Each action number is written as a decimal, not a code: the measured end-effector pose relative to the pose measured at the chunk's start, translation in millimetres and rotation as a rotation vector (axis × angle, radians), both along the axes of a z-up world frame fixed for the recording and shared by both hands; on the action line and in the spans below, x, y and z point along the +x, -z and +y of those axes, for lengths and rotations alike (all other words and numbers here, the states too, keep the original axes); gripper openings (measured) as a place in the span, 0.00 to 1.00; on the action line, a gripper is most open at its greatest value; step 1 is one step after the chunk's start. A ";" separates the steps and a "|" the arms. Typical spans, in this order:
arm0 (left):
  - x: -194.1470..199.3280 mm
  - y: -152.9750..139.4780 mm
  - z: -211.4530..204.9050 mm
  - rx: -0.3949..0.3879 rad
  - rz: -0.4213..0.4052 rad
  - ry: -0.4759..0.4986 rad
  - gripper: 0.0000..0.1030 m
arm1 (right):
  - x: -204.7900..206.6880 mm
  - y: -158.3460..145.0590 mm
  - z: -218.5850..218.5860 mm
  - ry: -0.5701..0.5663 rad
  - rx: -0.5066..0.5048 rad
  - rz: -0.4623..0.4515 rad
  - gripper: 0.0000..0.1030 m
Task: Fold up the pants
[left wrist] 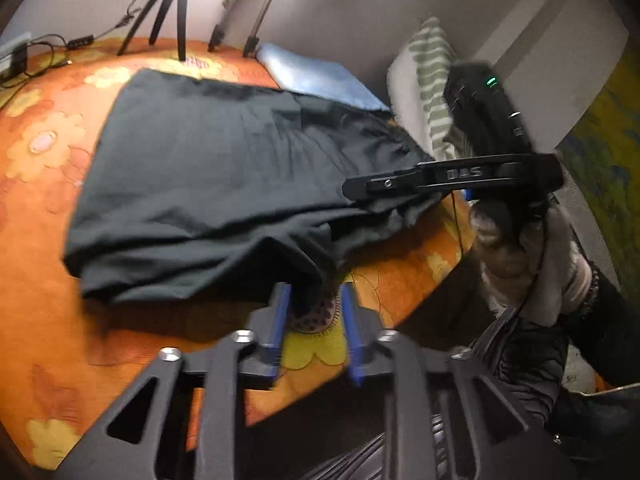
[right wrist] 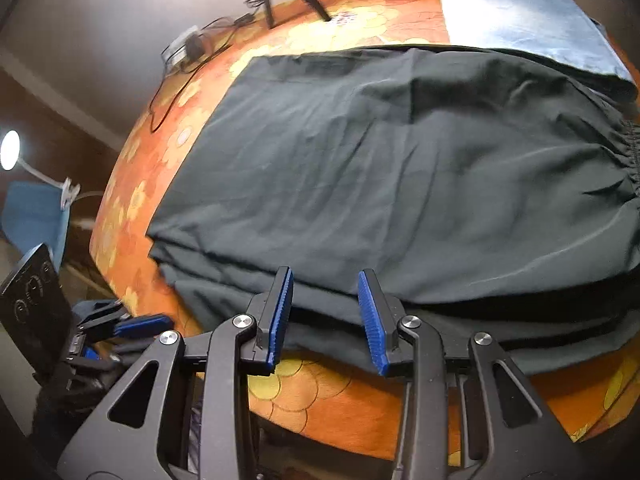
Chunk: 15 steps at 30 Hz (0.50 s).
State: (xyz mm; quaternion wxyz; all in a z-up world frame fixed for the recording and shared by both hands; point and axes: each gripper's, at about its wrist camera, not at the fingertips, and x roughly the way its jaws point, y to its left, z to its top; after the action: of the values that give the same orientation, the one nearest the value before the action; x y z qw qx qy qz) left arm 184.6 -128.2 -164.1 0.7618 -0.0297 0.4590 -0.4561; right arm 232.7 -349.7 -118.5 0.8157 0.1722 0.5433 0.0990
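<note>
Left hand-held gripper (left wrist: 314, 312), left wrist view: jaws part-open, blue pads (left wrist: 280, 320) apart. A drooping corner of the pants (left wrist: 208, 176) hangs between the pad tips, but I cannot tell whether either pad touches it; no pinch visible. The pants lie ahead of and above this hand-held gripper on the bed (left wrist: 40, 280), dark, already doubled into a broad slab. Their long axis runs across the view, left to right. To the right, the right hand-held gripper (left wrist: 360, 190) reaches in sideways over the far right edge of the cloth, held by a hand (left wrist: 532, 248).

Right wrist view: right hand-held gripper (right wrist: 326, 316) also part-open, pads (right wrist: 280, 316) clear of each other. The near layered edge of the pants (right wrist: 400, 168) lies directly ahead, passing between and just under the pad tips; not clamped as far as I can see. The gathered waistband sits far right, so the long axis again runs crosswise to the fingers. The left hand-held gripper (right wrist: 140, 326) shows low left, beside the bed (right wrist: 320, 400) edge.

Judgement: both are at the near edge; the next fold likely lifts that edge away from the hands.
</note>
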 end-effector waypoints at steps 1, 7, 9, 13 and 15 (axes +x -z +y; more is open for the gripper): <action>1.1 3.0 -3.4 0.000 0.013 -0.010 0.27 | -2.7 -2.6 4.2 -0.018 -0.013 -0.017 0.36; -2.0 11.1 -27.8 -0.048 0.027 -0.023 0.24 | -4.1 -8.5 6.5 -0.049 0.039 -0.060 0.35; -9.0 13.1 -34.0 -0.074 0.040 0.021 0.22 | -1.4 -9.8 10.8 -0.061 0.042 -0.075 0.35; -22.7 15.7 -36.6 -0.033 0.014 0.060 0.21 | 2.8 -11.8 29.4 -0.122 0.045 -0.096 0.35; -23.1 20.3 -28.7 -0.014 0.041 0.044 0.21 | 3.0 -8.9 43.3 -0.175 0.042 -0.095 0.35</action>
State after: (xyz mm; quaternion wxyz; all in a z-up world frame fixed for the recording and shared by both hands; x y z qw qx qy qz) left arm 161.5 -156.9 -184.4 0.7418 -0.0344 0.4718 -0.4754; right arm 235.7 -306.4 -109.6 0.8248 0.1364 0.5150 0.1894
